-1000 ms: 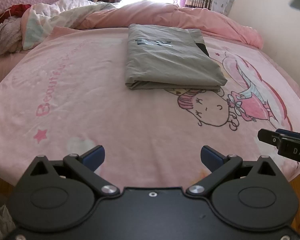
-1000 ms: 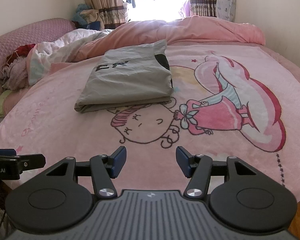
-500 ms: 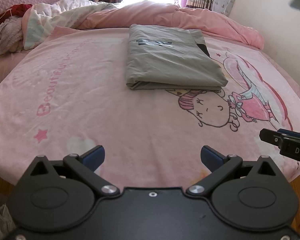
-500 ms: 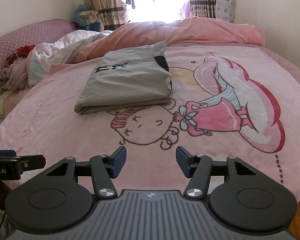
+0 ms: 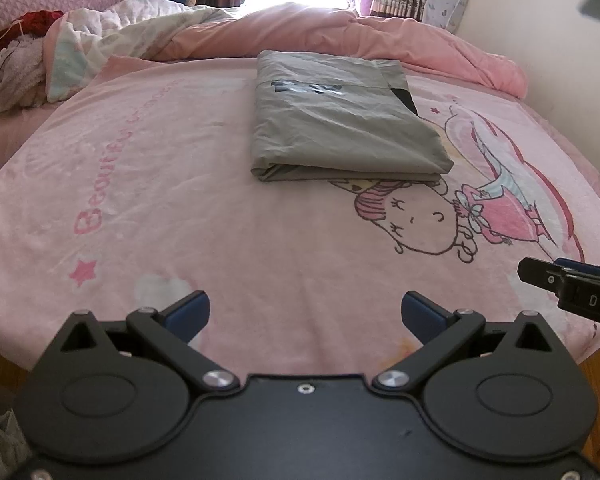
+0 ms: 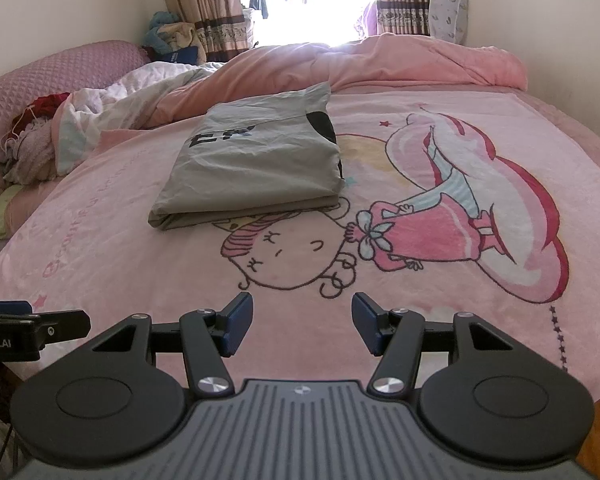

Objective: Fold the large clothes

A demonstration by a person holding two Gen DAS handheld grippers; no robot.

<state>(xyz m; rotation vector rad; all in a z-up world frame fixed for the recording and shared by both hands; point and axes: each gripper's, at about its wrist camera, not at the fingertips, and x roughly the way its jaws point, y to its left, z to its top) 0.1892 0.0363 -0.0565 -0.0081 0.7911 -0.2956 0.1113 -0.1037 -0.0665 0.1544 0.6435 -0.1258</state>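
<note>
The grey garment (image 5: pixel 340 124), folded into a neat rectangle with dark letters partly showing, is lying mid-bed on the pink blanket (image 5: pixel 180 220), whose pink script is reading something like "Beautiful". The left gripper (image 5: pixel 305 314) and right gripper (image 6: pixel 302 322) are hovering near the bed's edge, jaws apart, gripping nothing; "DAS" is showing on the right one's side.

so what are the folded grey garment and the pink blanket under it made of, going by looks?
Folded grey garment: thin, smooth woven fabric, probably cotton or a synthetic blend; matte, with fine sharp creases and crisp folded edges. Pink blanket: looks like plush fleece; fuzzy, soft-edged cartoon print and a faint nap sheen. Fibre content can't be confirmed.
</note>
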